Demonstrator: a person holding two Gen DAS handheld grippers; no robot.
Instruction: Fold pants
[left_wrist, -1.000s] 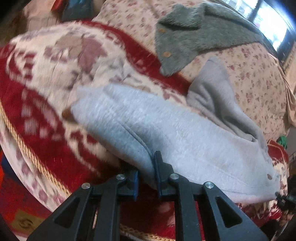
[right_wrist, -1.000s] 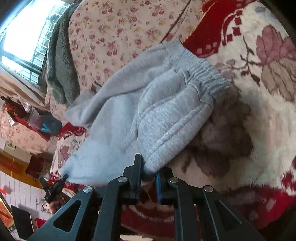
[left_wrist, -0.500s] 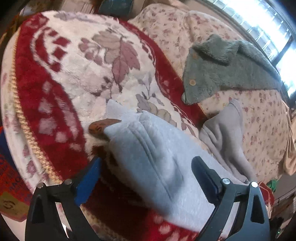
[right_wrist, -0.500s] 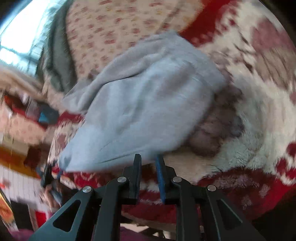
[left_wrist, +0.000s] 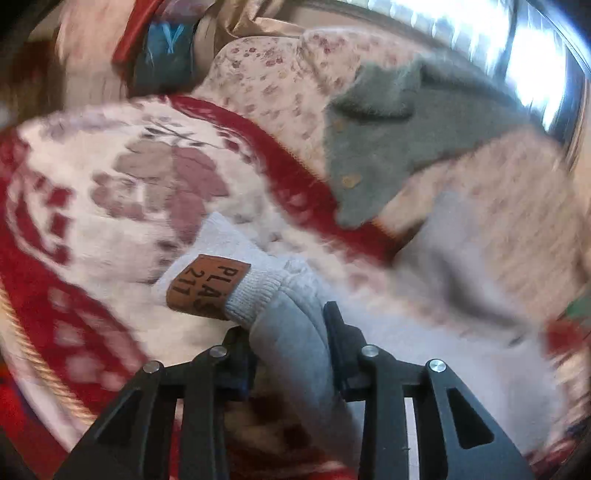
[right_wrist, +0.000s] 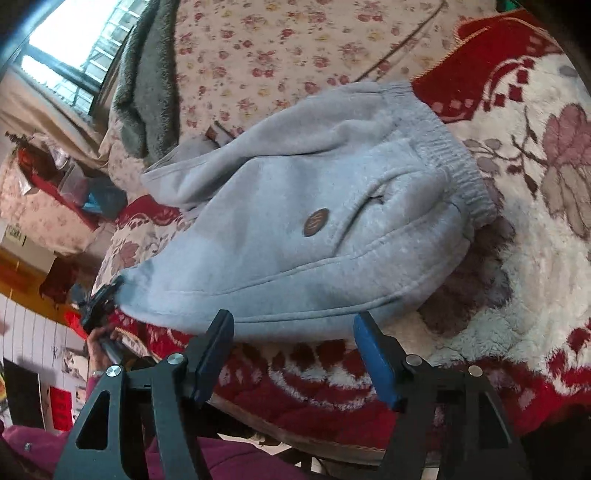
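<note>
1. The left gripper (left_wrist: 288, 332) is clamped on a thick fold of the grey pants (left_wrist: 291, 347), the cloth bunched between its two black fingers (left_wrist: 336, 325). Just ahead of the jaws a ribbed cuff (left_wrist: 255, 291) sticks out, carrying a brown patch label (left_wrist: 207, 288) with dark lettering.
2. The pants lie on a red and white floral blanket (left_wrist: 122, 184); from the left wrist view the grey fabric runs off to the right, blurred by motion.
3. Beyond the blanket sits a cream flowered sheet (left_wrist: 273, 77), with a grey-green fuzzy garment (left_wrist: 402, 136) lying on it near a bright window.
4. In the right wrist view the pants (right_wrist: 295, 221) rest in a loose heap across the same blanket (right_wrist: 535, 277), ribbed waistband (right_wrist: 454, 162) toward the right and a round brown badge (right_wrist: 316, 222) near a pocket slit.
5. The right gripper (right_wrist: 295, 350) stands wide open, its blue-padded fingers (right_wrist: 373, 354) just short of the near hem and holding nothing.
6. The left gripper also shows at the far left of this view, at the pants' corner.
</note>
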